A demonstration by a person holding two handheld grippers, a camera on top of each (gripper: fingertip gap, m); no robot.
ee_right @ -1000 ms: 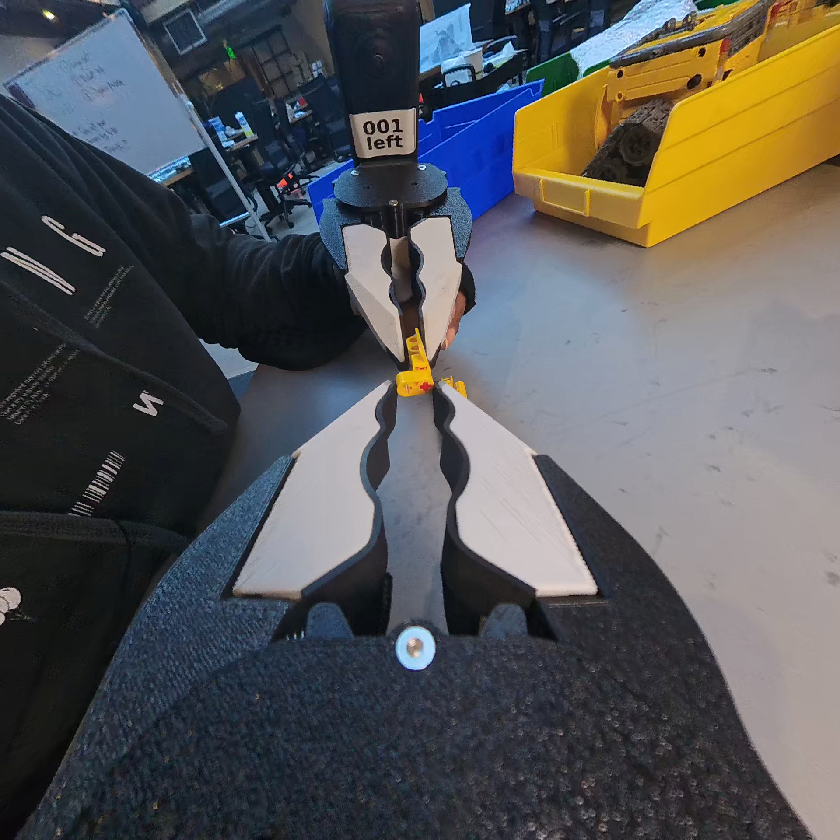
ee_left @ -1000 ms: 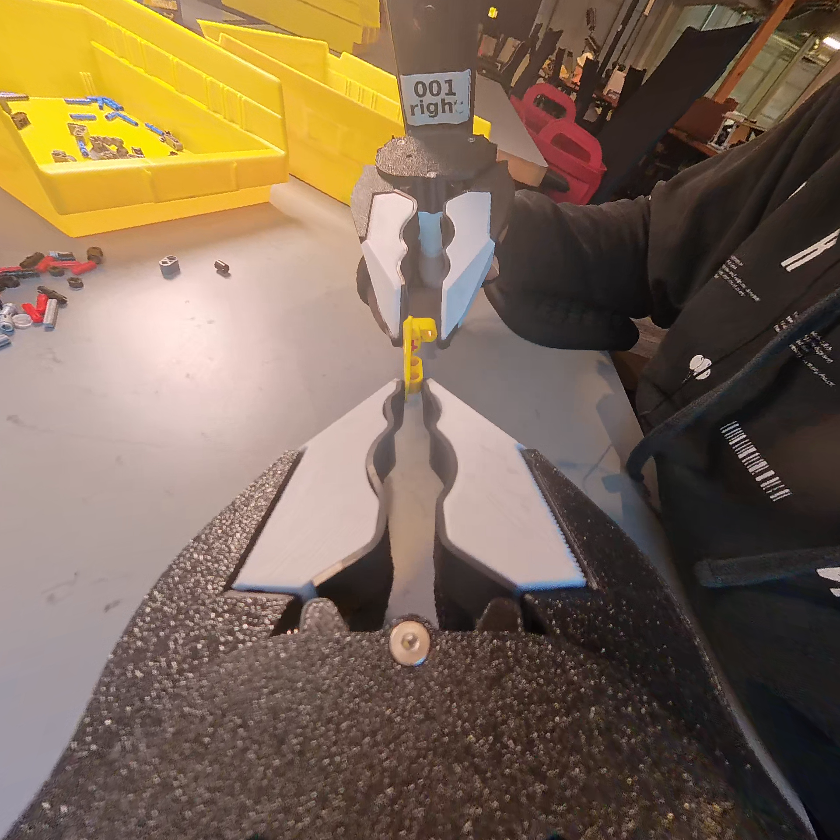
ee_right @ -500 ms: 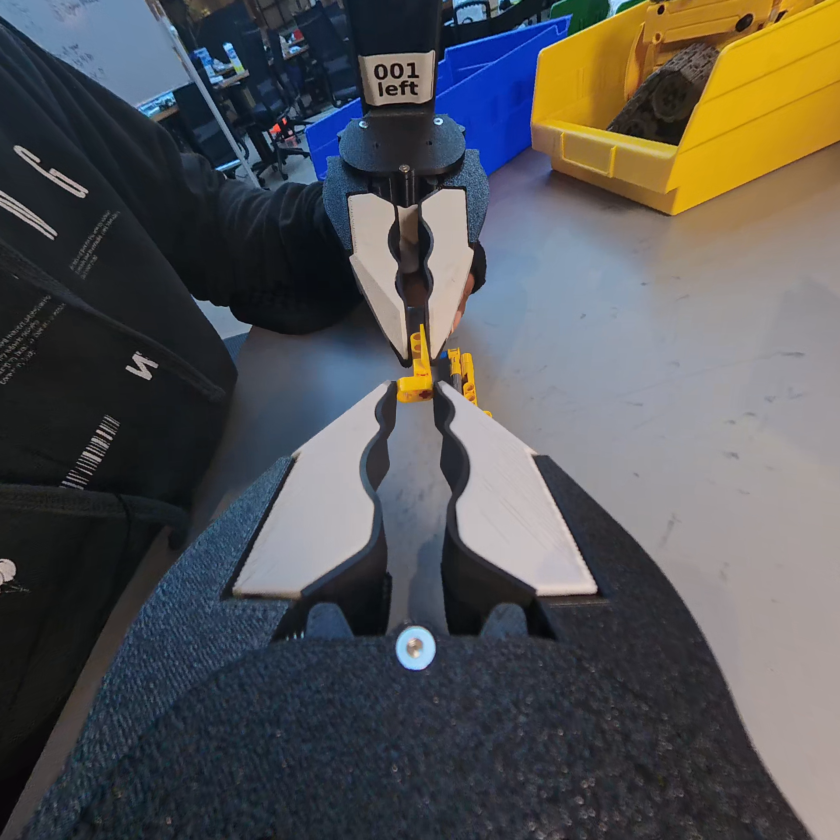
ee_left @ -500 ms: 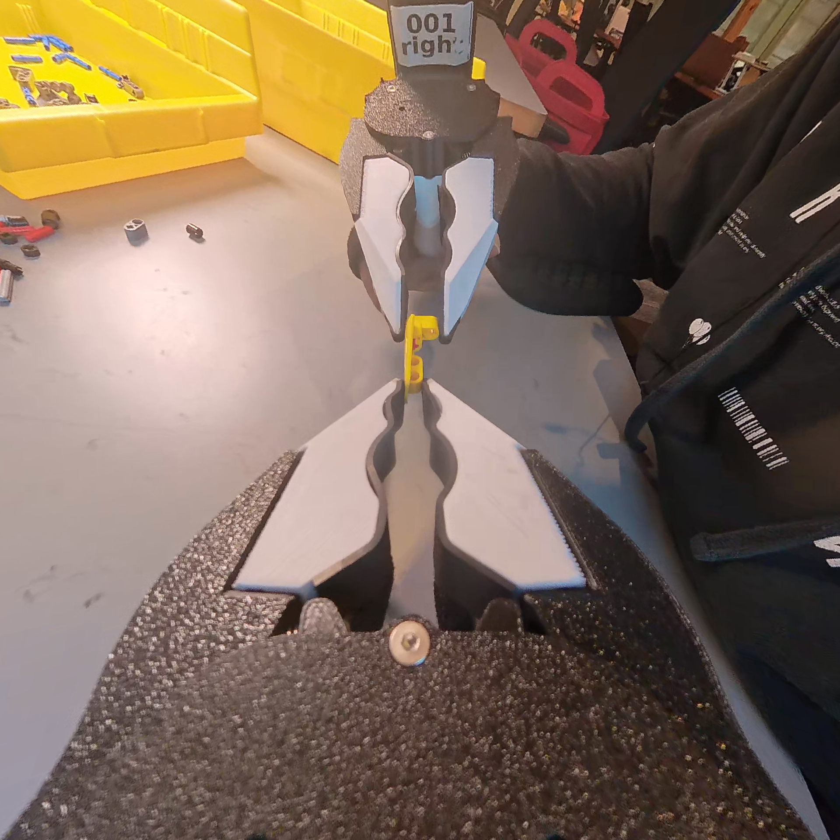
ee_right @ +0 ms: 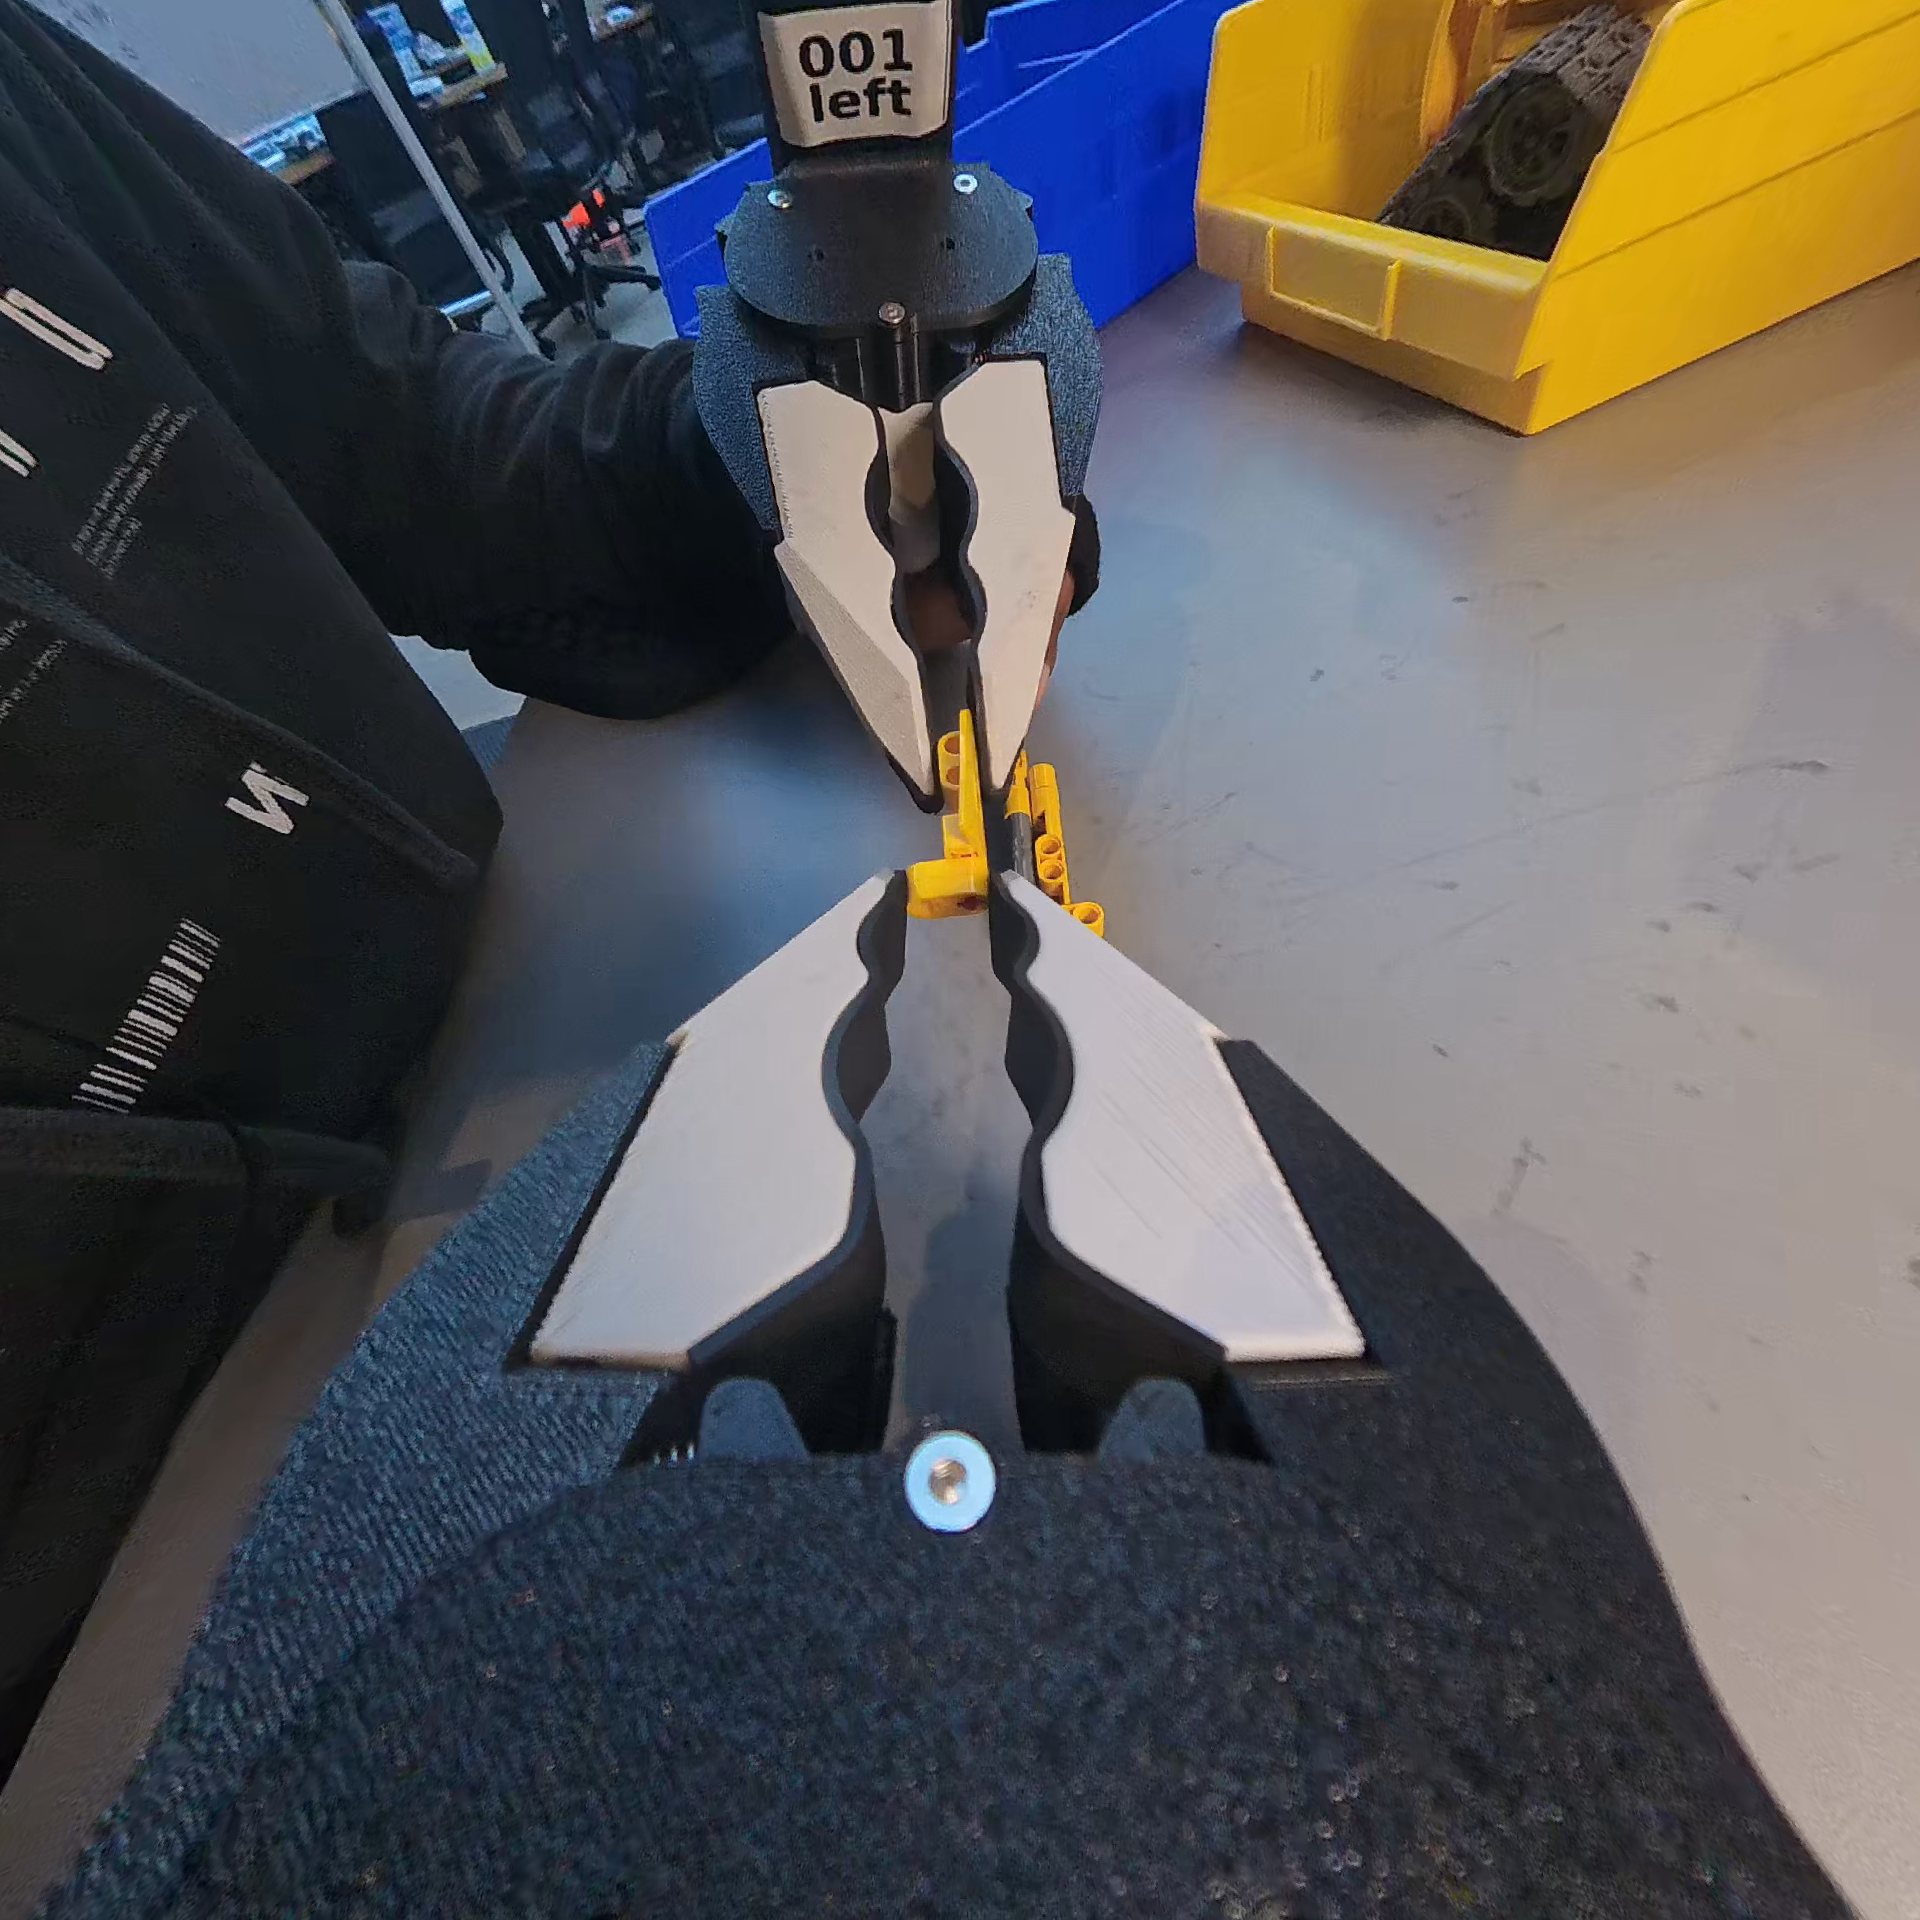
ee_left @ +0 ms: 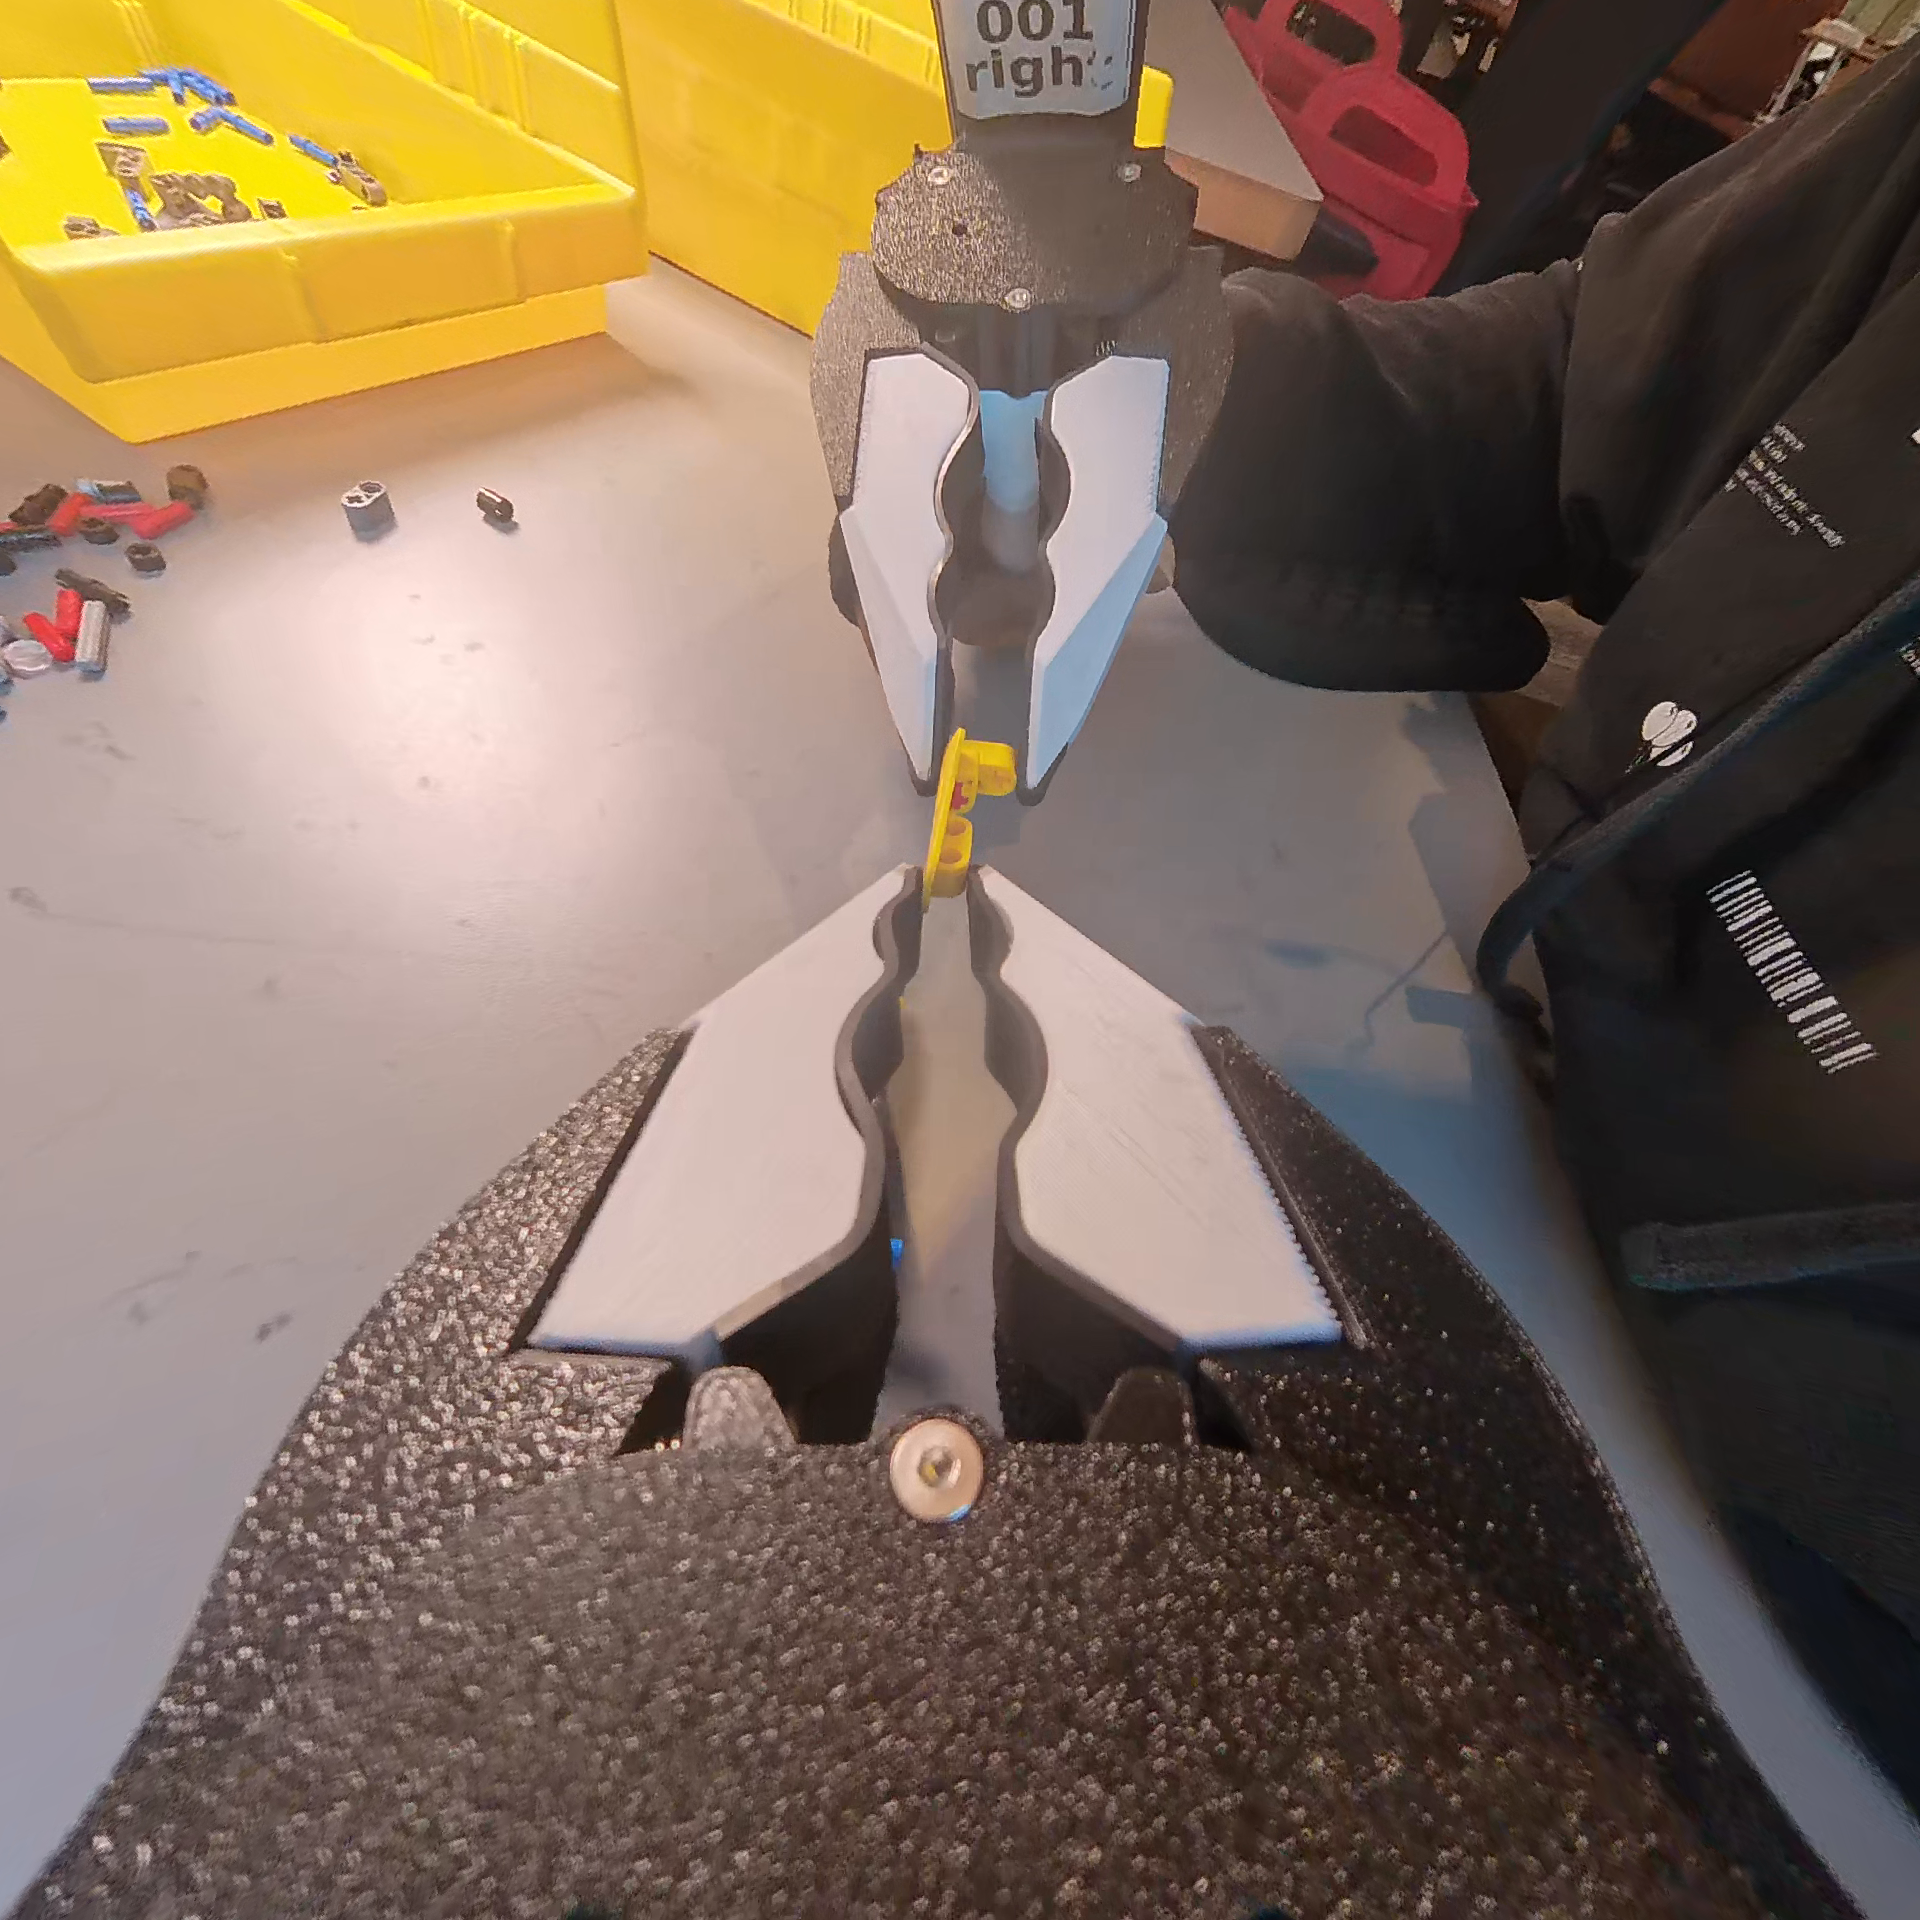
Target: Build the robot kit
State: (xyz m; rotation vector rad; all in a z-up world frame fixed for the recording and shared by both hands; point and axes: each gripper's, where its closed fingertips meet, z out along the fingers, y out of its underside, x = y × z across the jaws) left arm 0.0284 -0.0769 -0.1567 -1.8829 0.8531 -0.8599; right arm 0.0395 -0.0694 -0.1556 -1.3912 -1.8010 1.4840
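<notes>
**Two grippers pinching one small yellow piece over the worktop**

Going L to R in the left wrist view: a yellow plastic parts bin (ee_left: pixel 312 249) sits far left w/ small blue and dark pins inside. Near it, loose red, black and grey connector pins (ee_left: pixel 94 582) lie scattered on the grey worktop (ee_left: pixel 468 831).

Centre: the left gripper (ee_left: pixel 948 888) has its jaws drawn together on the near end of a small yellow plastic beam assembly w/ holes (ee_left: pixel 961 810). The right gripper (ee_left: pixel 977 774), opposite, has its jaws clamped on the far, bent end of the same piece. The piece hangs between the two tips, just above the worktop, roughly centre. Far right: person's black sleeve (ee_left: pixel 1403 468) and dark jacket.

Right wrist view adds a second yellow holed beam w/ a dark rod (ee_right: pixel 1044 842) just beside the held piece; can't tell if it's joined. Blue bin (ee_right: pixel 1091 135) and yellow bin w/ black tracked part (ee_right: pixel 1558 229) sit far right.

Judgement: w/ both tips on so small a piece, grips should stay square and firm; any twist between the grippers likely pops it loose.
</notes>
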